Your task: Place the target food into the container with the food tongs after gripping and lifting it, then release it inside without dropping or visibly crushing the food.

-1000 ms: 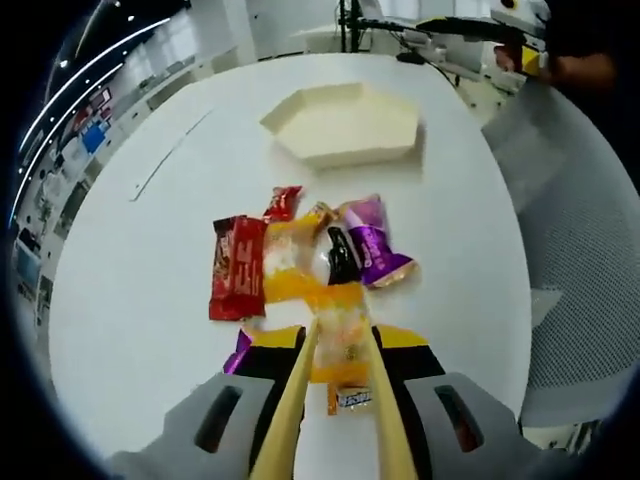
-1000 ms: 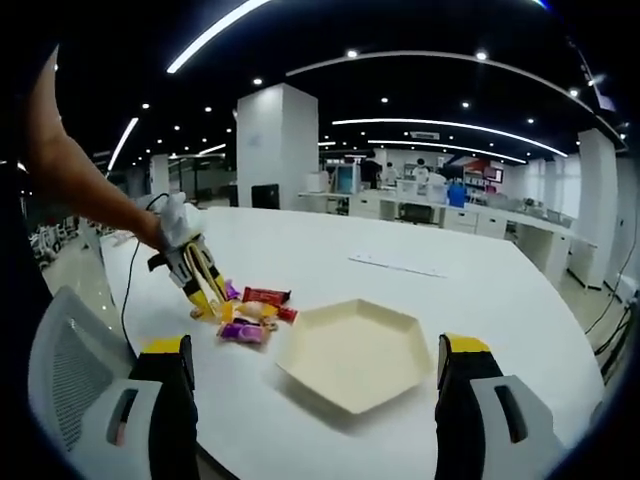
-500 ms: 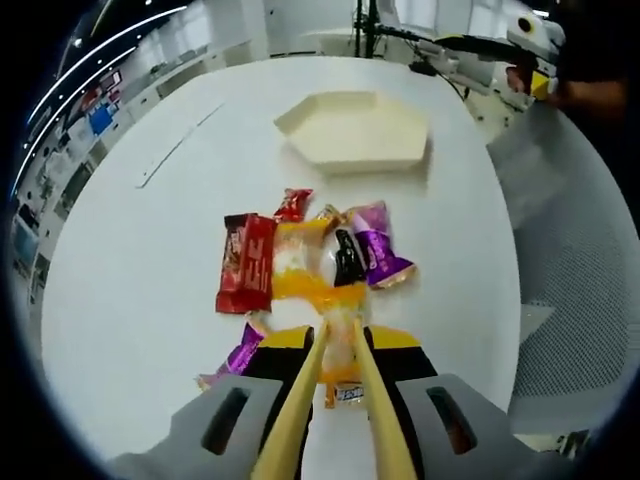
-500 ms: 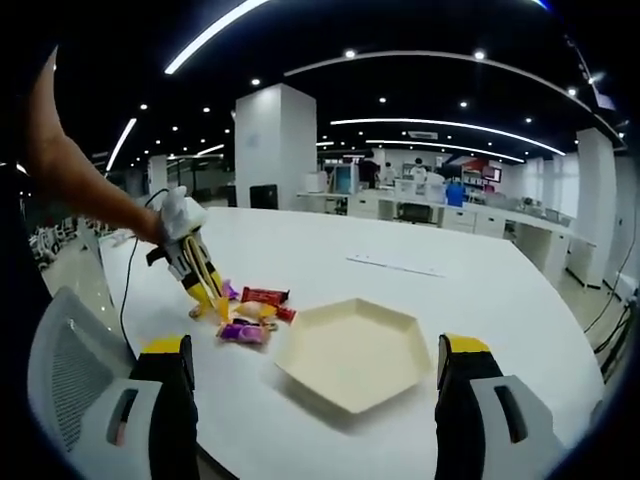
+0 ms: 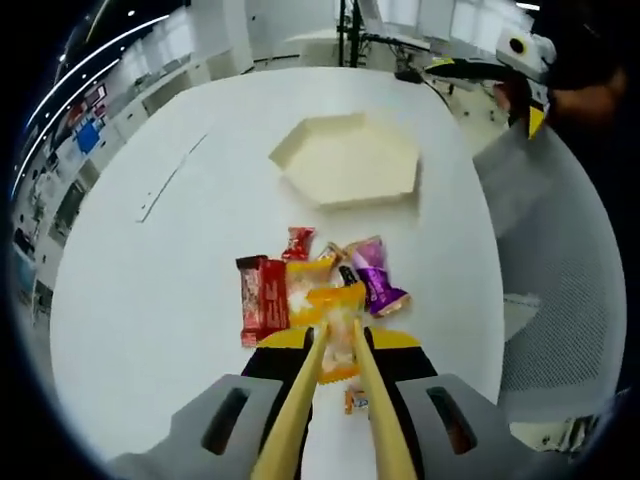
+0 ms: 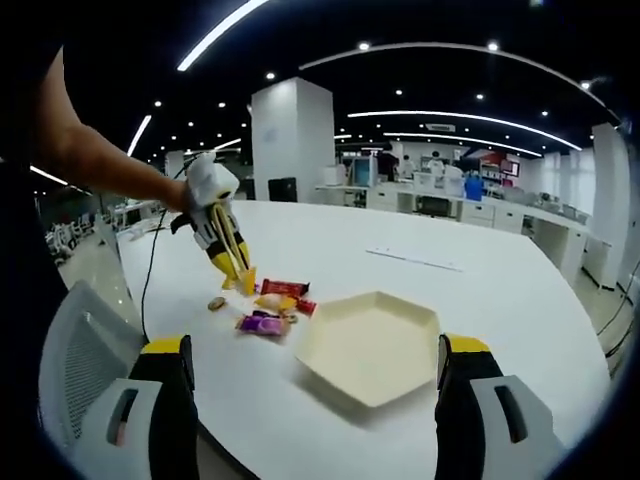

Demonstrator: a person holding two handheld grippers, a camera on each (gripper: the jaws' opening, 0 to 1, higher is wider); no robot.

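Left claw (image 5: 338,345) clenched on the tongs (image 5: 330,400), which pinch an orange snack packet (image 5: 339,335) lifted off the worktop (image 5: 150,270). I judge light pressure best, carrying it ahead to the hexagonal tray (image 5: 345,160). Right claw (image 6: 310,400) released, idle.

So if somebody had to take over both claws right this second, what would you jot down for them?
Left claw: holds wooden tongs, which are pinched on a yellow snack packet, lifted above the table.
Right claw: open, holding nothing, hovering near the tray.
Things: the hexagonal cream tray is empty; the red packet, the purple packet and other snacks lie in a pile short of it.
Done: packet gripped and raised.
Left: carry it over the tray, lower it and release it gently without squashing it.
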